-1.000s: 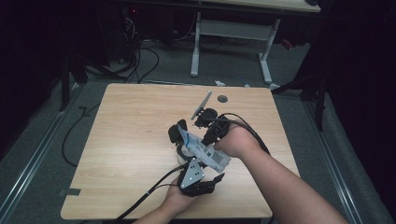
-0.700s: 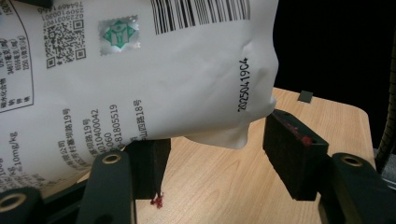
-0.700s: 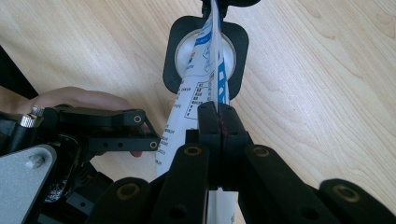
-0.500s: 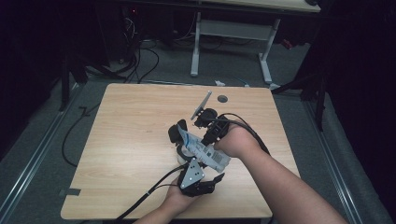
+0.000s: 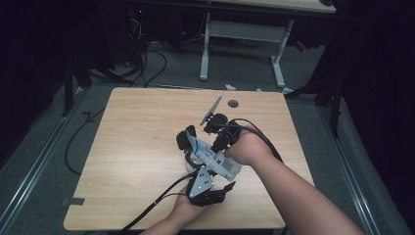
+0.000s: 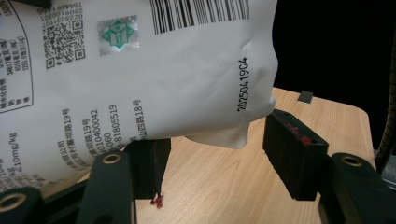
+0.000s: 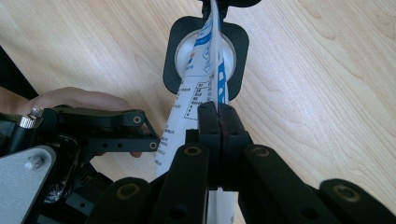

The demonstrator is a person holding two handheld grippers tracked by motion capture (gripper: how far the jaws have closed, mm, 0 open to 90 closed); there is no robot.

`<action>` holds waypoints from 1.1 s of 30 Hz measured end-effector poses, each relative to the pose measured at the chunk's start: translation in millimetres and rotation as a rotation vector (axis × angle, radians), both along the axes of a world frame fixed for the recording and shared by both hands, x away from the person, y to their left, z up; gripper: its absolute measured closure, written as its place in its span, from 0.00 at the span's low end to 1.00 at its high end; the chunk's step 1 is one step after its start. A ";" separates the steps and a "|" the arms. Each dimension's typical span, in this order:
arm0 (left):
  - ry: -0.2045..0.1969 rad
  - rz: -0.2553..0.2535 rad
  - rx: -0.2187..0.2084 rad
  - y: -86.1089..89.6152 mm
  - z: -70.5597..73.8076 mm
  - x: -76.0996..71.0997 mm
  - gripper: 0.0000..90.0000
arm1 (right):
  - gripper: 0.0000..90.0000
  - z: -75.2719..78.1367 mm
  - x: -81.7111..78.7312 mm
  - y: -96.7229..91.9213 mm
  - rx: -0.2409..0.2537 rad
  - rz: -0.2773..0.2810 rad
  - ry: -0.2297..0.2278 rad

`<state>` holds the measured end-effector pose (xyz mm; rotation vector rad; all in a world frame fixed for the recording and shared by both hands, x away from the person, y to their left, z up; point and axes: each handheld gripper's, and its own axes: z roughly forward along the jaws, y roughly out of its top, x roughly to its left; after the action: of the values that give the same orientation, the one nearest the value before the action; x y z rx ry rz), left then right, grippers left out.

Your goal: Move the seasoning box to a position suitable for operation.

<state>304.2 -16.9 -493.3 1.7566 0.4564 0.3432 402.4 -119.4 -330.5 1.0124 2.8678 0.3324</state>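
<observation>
White pouch (image 5: 213,157) sits mid-worktop (image 5: 127,147) between both grippers in high view; left gripper view: left gripper (image 6: 212,154) jaws apart around pouch bottom corner, grip unclear; right gripper view: right gripper (image 7: 217,122) jaws clamped on pouch edge.

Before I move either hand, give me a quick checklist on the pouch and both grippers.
1. Right gripper shut on the pouch edge: ok.
2. Left gripper clamped on the pouch: not ok; its jaws stand open, with the pouch's lower corner just above the pads.
3. Pouch lined up with the black-rimmed white cup: ok in the right gripper view.
4. Pouch end touching the cup: cannot tell.
5. Pouch torn open: cannot tell.
</observation>
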 end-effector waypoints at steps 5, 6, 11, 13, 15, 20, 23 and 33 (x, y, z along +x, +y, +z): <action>0.000 0.000 0.000 0.0 0.0 0.0 0.47 | 1.00 -0.3 0.3 0.3 -0.001 -0.002 0.001; 0.000 0.000 0.001 0.1 0.0 -0.1 0.47 | 1.00 -0.4 0.4 0.4 -0.001 -0.002 0.000; -0.001 0.000 0.003 -0.1 -0.4 -0.3 0.47 | 1.00 -1.0 0.4 0.9 -0.001 -0.007 0.008; 0.000 -0.001 0.003 -0.3 -0.5 -0.3 0.47 | 1.00 -1.2 0.7 1.1 -0.002 -0.007 0.009; 0.000 -0.001 0.003 -0.3 -0.4 -0.4 0.47 | 1.00 -1.3 0.7 1.4 -0.003 -0.008 0.010; 0.000 -0.001 0.003 -0.1 -0.3 -0.3 0.47 | 1.00 -1.3 1.3 1.3 -0.002 -0.005 0.007; -0.001 -0.002 0.003 -0.1 -0.3 -0.4 0.47 | 1.00 -1.8 1.7 1.2 -0.004 0.001 0.006; -0.002 -0.002 -0.001 -0.1 0.2 -0.2 0.47 | 1.00 -0.8 1.7 1.3 -0.003 -0.005 0.008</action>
<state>303.9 -17.1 -493.1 1.7555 0.4537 0.3429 404.1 -118.1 -331.3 1.0220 2.8716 0.3244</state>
